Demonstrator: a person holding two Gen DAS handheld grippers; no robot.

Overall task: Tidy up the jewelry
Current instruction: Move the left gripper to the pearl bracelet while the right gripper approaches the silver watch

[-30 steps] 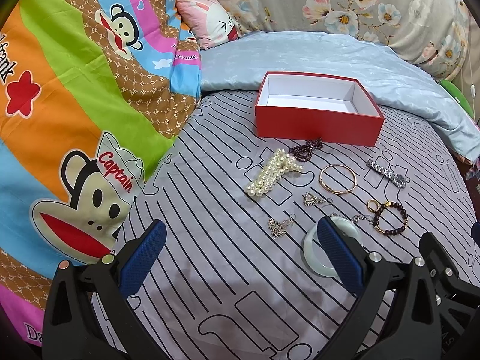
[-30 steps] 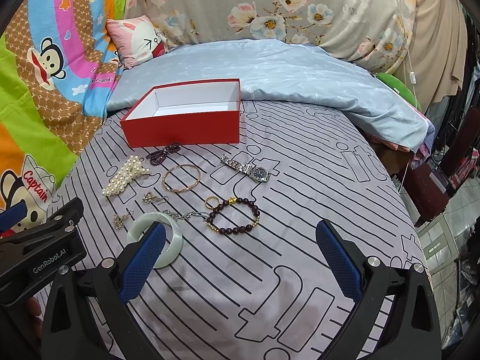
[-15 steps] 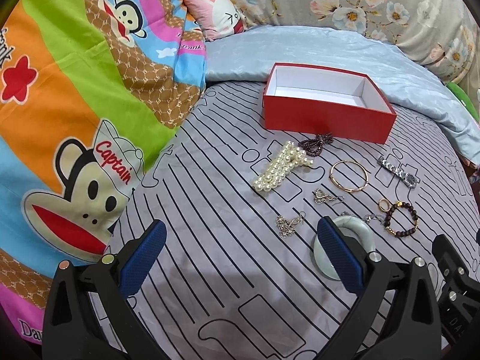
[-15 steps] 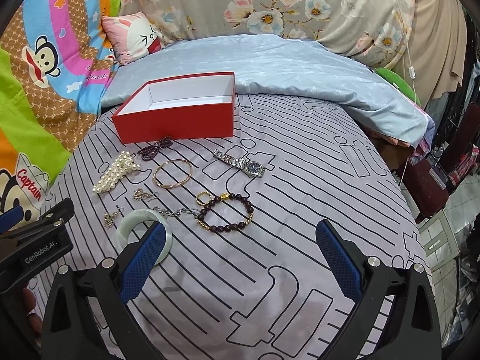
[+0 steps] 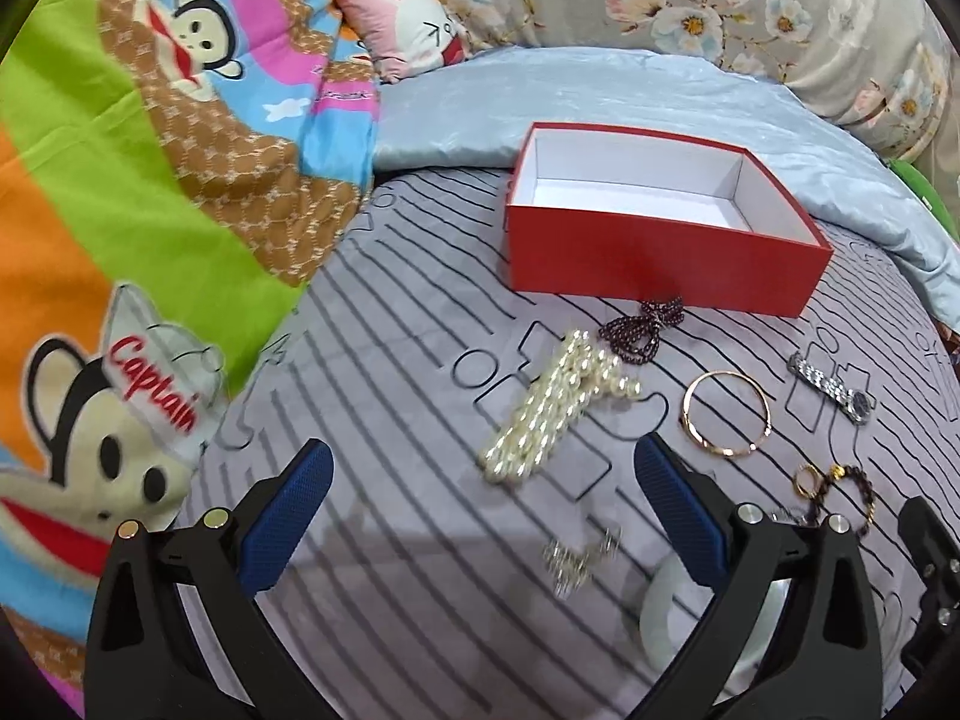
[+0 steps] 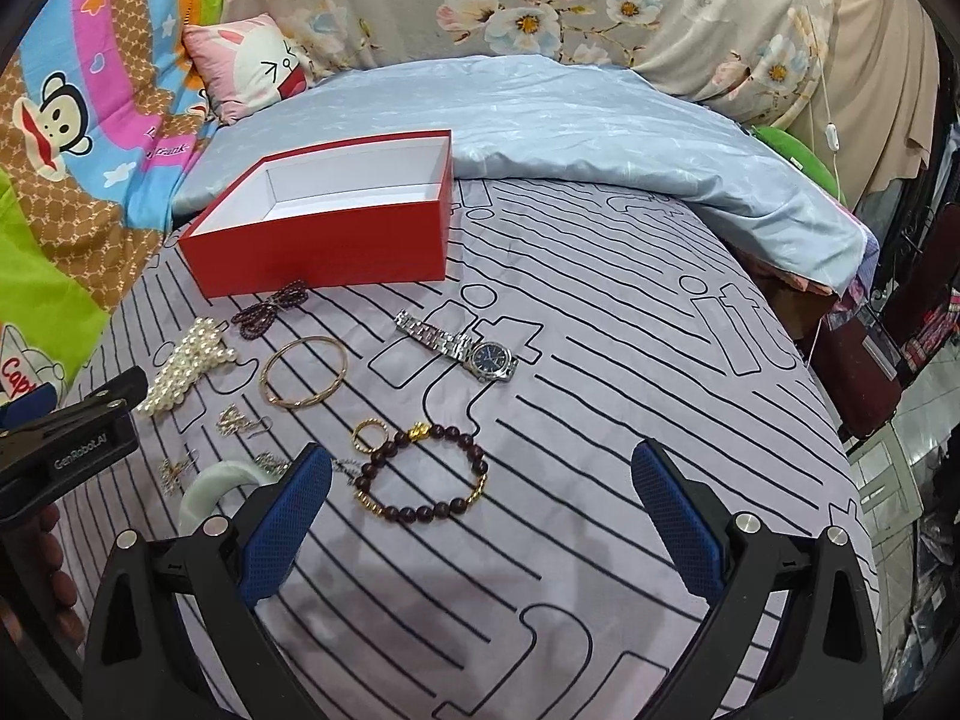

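- My left claw (image 5: 480,498) is spread wide and holds nothing; it hangs over the striped bed sheet (image 5: 384,396).
- The pearl strand (image 5: 555,408) lies just ahead of it, between the two blue pads (image 5: 675,507), apart from both.
- My right claw (image 6: 480,504) is also fully spread and empty above the bed.
- The dark bead bracelet (image 6: 420,474) lies between its fingers, nearer the left one, not touched.
- The pale jade bangle (image 6: 207,489) sits half hidden behind that left finger.
- One red box (image 6: 324,246) with a white inside stands open and empty at the far end of the sheet, well ahead of both claws.
- One dark beaded necklace (image 6: 270,309) is bunched just in front of the box.
- Count on the sheet: one pearl strand, one gold bangle (image 6: 306,369), one steel watch (image 6: 459,348), one small gold ring (image 6: 367,435) beside the bead bracelet, one jade bangle.
- A few small silver pieces (image 6: 240,423) are scattered near the jade bangle; I cannot count them surely.
- One pink cartoon pillow (image 6: 252,63) rests beyond the box.
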